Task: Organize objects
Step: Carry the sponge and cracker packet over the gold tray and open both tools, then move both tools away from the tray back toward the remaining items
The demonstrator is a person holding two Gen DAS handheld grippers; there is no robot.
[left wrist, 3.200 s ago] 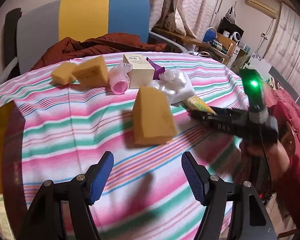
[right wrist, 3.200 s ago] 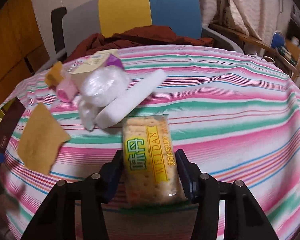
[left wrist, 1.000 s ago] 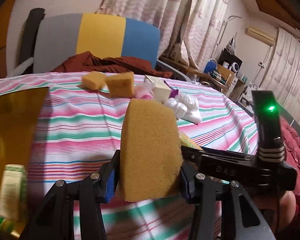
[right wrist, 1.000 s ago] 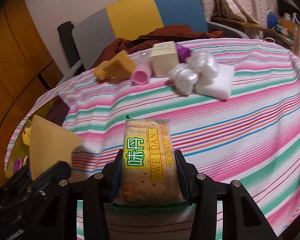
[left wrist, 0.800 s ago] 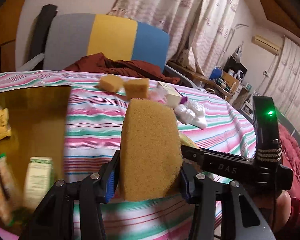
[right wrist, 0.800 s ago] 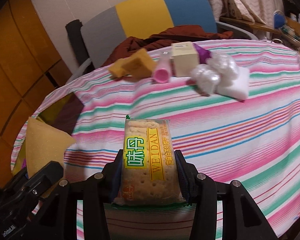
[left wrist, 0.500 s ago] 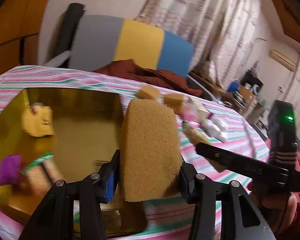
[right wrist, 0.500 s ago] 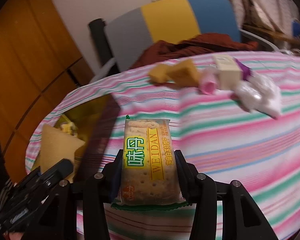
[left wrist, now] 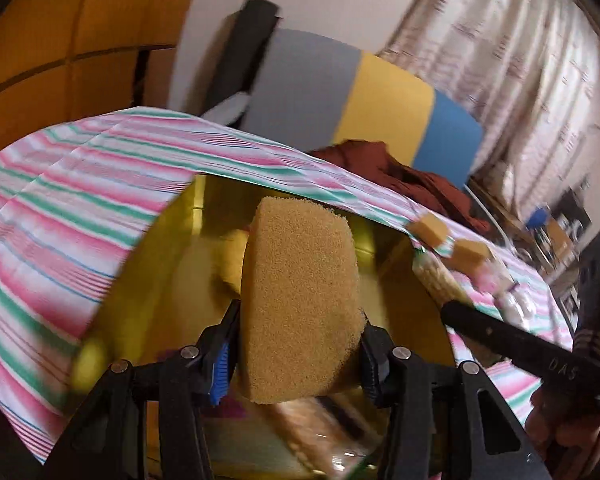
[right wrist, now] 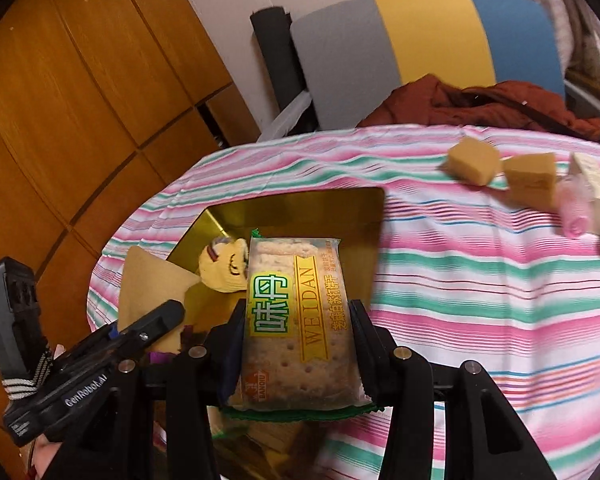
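Striped tablecloth (right wrist: 480, 280), pink, green and white, over a round table; gold tray (right wrist: 300, 208) sunk at its near-left part.

Item one: tan sponge (left wrist: 300, 300), clamped upright in my left gripper (left wrist: 296, 356), held above the tray.

Item two: cracker packet (right wrist: 296, 320), green-and-gold label, pinched by my right gripper (right wrist: 296, 344) at the tray's near edge.

In tray: yellow plush toy (right wrist: 226, 264), other contents blurred.

On cloth, far right: two sponge cubes (right wrist: 470, 160), cream box (right wrist: 594, 188), pink tube (right wrist: 576, 210).

Behind: grey-yellow-blue chair (right wrist: 428, 36) with rust-red garment (right wrist: 480, 106); wooden panelling (right wrist: 60, 100).
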